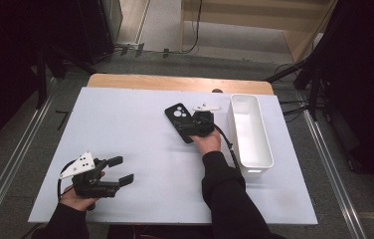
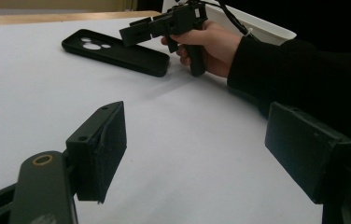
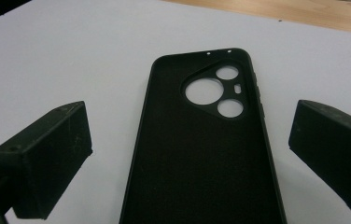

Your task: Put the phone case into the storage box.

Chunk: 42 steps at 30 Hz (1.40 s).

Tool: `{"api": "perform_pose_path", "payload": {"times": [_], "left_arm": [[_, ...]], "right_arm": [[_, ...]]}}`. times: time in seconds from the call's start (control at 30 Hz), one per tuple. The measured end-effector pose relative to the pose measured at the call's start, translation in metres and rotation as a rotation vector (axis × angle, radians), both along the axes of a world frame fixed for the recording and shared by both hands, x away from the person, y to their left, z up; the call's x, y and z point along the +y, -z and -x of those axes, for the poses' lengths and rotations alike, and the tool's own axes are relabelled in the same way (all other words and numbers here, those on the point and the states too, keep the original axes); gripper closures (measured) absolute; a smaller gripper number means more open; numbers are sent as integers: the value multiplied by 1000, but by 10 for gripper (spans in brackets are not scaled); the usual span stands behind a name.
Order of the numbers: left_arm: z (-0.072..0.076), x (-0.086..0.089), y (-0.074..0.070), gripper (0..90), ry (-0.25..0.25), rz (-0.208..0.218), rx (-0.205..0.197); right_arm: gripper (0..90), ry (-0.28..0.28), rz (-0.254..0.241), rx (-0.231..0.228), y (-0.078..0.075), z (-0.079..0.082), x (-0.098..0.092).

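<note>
A white bin (image 1: 267,149) stands just right of the right claw (image 1: 187,127), nothing blocking it; the black phone case (image 3: 201,154) lies inner side up on the white surface (image 1: 135,134), no writing legible, between the right claw's spread jaws; the left claw (image 1: 123,170) hangs spread, well apart.

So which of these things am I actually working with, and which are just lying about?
In the job:
phone case, lying between the open jaws of the right gripper

Lying about:
white bin, right of the case
left gripper, open, idle near the table's front edge
</note>
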<state>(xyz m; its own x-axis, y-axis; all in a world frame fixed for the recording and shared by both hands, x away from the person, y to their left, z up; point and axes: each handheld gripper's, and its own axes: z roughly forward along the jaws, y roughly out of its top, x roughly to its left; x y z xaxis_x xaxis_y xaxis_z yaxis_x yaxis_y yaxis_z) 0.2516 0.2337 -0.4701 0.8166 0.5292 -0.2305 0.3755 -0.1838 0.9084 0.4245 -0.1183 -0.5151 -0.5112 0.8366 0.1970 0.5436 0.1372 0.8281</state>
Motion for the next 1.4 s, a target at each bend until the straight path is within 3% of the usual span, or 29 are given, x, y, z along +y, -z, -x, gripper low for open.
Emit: {"api": "perform_pose_path", "payload": {"times": [0.2,0.33,0.67,0.73,0.97,1.03,1.07,1.4], "left_arm": [[0,0,0,206,2,2,0],[0,0,0,206,3,1,0],[0,0,0,206,1,-1,1],[0,0,0,206,2,-1,0],[0,0,0,206,2,3,-1],[0,0,0,206,2,4,0],[0,0,0,206,2,4,0],[0,0,0,206,2,1,1]], "right_arm": [[0,-3,-4,17,1,-1,-1],[0,-8,11,57,1,-4,0],[0,2,108,121,3,-10,9],[55,-2,130,134,3,-10,12],[57,7,185,141,4,-11,17],[59,6,225,131,4,-10,21],[63,9,277,116,4,-9,26],[105,20,266,115,4,-8,24]]}}
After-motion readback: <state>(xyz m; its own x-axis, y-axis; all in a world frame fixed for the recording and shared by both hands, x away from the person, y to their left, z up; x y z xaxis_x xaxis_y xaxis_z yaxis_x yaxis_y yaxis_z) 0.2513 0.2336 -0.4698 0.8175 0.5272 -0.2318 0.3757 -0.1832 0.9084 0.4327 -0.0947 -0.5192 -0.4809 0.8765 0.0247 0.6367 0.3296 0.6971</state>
